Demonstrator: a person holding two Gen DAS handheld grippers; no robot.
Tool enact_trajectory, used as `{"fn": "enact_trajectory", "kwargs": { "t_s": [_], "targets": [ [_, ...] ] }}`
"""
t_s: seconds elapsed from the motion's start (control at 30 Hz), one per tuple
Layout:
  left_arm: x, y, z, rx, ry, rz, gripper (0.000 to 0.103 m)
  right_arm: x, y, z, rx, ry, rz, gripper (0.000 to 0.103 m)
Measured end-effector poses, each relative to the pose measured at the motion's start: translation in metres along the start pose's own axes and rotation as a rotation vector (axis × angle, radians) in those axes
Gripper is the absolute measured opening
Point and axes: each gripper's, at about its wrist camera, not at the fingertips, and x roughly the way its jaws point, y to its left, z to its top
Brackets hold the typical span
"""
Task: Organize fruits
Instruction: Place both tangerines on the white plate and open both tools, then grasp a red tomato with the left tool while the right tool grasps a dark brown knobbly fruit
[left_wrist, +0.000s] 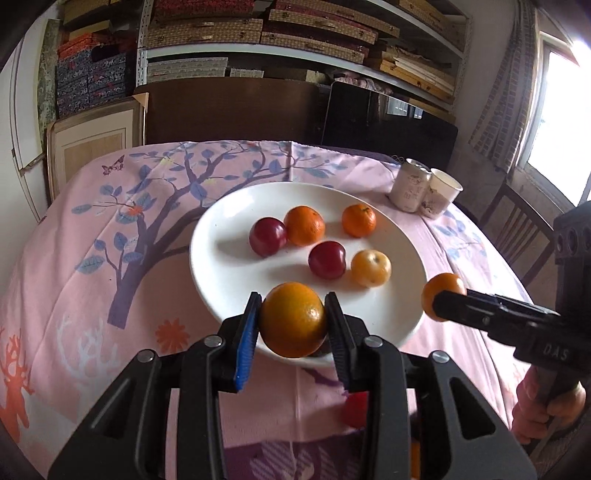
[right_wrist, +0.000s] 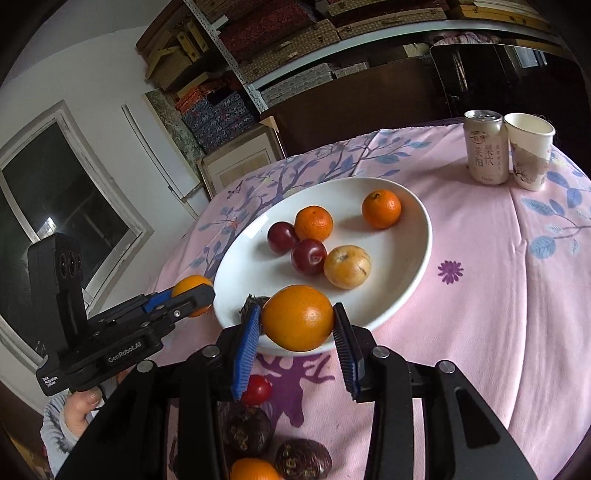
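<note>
A white plate (left_wrist: 221, 258) (right_wrist: 406, 258) on the pink tablecloth holds two oranges (left_wrist: 304, 225) (left_wrist: 358, 220), two red plums (left_wrist: 268, 236) (left_wrist: 327, 259) and a yellow fruit (left_wrist: 370, 268). My left gripper (left_wrist: 291, 321) is shut on an orange (left_wrist: 293, 319) over the plate's near rim. My right gripper (right_wrist: 297, 319) is shut on another orange (right_wrist: 298, 317), also over the near rim. Each gripper shows in the other's view, the right one (left_wrist: 439, 302) and the left one (right_wrist: 195, 293), holding its orange beside the plate.
A drink can (right_wrist: 484, 151) and a paper cup (right_wrist: 529, 155) stand at the far right of the table. Loose on the cloth near me lie a red fruit (right_wrist: 257, 389), dark wrinkled fruits (right_wrist: 245, 430) and an orange (right_wrist: 253, 469). Shelves and chairs stand behind.
</note>
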Motion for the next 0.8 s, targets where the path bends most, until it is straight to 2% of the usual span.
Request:
{"fn": "enact_trajectory", "kwargs": {
  "t_s": [0.03, 0.1, 0.33, 0.4, 0.47, 0.53, 0.67, 0.8],
  "targets": [
    [0.006, 0.002, 0.003, -0.011, -0.002, 0.009, 0.04, 0.006, 0.0, 0.003, 0.0, 0.003, 0.001, 0.042],
    [0.012, 0.006, 0.002, -0.032, -0.022, 0.038, 0.07, 0.015, -0.004, 0.005, 0.028, -0.012, 0.009, 0.059],
    [0.008, 0.016, -0.012, -0.029, -0.001, 0.025, 0.072, 0.011, -0.02, -0.002, 0.067, -0.008, 0.001, 0.059],
    [0.003, 0.014, -0.018, -0.015, -0.012, 0.045, 0.075, 0.007, -0.02, -0.008, 0.058, -0.008, -0.016, 0.059],
    [-0.002, 0.011, -0.025, -0.003, -0.015, 0.043, 0.08, 0.004, -0.018, -0.011, 0.048, -0.006, -0.02, 0.059],
    [-0.005, 0.004, -0.033, 0.016, -0.002, 0.02, 0.081, -0.001, -0.018, -0.015, 0.044, -0.011, -0.016, 0.059],
    [-0.008, -0.014, -0.054, 0.079, 0.035, -0.001, 0.082, -0.016, -0.023, -0.023, 0.061, -0.026, -0.028, 0.066],
    [-0.003, -0.029, -0.063, 0.121, 0.069, -0.02, 0.082, -0.03, -0.035, -0.025, 0.109, -0.05, -0.021, 0.067]
  ]
}}
